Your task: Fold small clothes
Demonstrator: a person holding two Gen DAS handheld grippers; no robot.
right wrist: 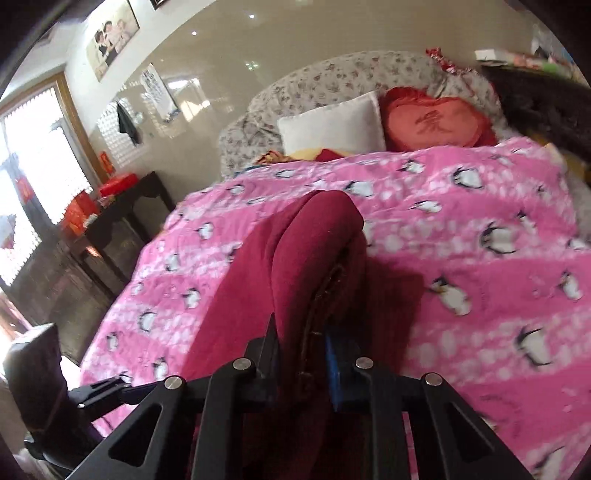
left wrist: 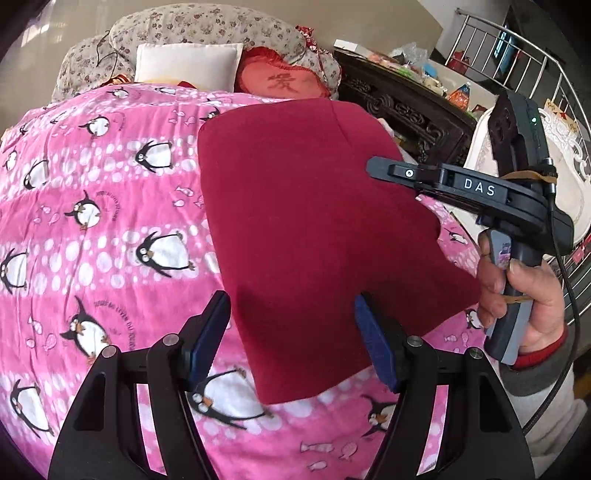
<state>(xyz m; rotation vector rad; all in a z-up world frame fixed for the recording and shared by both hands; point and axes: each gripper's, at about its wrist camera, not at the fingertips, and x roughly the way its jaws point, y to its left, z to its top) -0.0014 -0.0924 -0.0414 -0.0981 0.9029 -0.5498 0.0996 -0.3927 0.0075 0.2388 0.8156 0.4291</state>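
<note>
Left wrist view: left gripper [left wrist: 291, 325] has its jaws spread wide, blue pads [left wrist: 373, 343] on either side of the near edge of the dark red garment [left wrist: 306, 229], nothing clamped between them. The garment lies mostly flat on the pink penguin blanket [left wrist: 92, 221], running from the near edge up toward the pillows, its right side lifted. The right gripper [left wrist: 384, 170] comes in from the right over that lifted side, held by the person's right hand [left wrist: 524, 291] (body marked "DAS"; from here I cannot tell how its jaws stand). Behind the blanket sit a white pillow [left wrist: 186, 62] and a red heart cushion [left wrist: 280, 79], against a floral headboard cover [left wrist: 207, 29]. A dark carved cabinet [left wrist: 399, 107] stands to the right. Right wrist view: right gripper [right wrist: 301, 350] is closed narrow on a bunched fold of the dark red garment [right wrist: 314, 236], cloth pinched between the fingers and rising up in front of the lens, the rest trailing down to the pink penguin blanket [right wrist: 461, 229]. The left gripper [right wrist: 110, 387] shows at the lower left, blurred. White pillow [right wrist: 332, 122], red heart cushion [right wrist: 436, 122] further back; dark side table [right wrist: 122, 214] by the window at left.
</note>
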